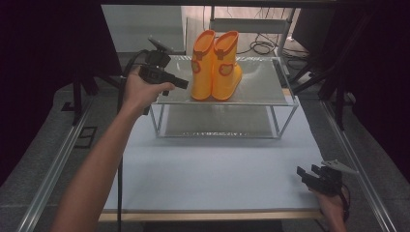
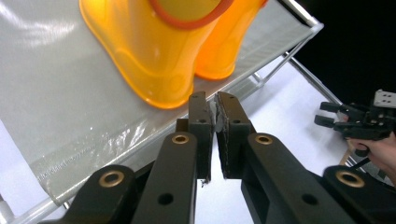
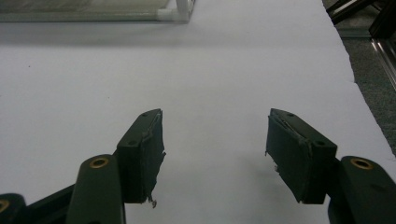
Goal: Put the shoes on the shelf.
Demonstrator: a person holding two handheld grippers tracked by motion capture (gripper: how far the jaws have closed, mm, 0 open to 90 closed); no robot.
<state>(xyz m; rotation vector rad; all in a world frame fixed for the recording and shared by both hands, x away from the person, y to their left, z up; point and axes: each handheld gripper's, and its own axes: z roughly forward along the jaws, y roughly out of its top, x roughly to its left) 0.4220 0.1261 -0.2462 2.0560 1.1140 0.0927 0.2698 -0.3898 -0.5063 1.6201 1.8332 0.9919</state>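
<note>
Left tongs closed — just beside orange boots

Pair of boots stands side by side on top shelf of rack, far centre of table. Left gripper just left of boots, over rack's left edge. Right gripper at near right corner of table, well apart from rack, on the sheet
</note>
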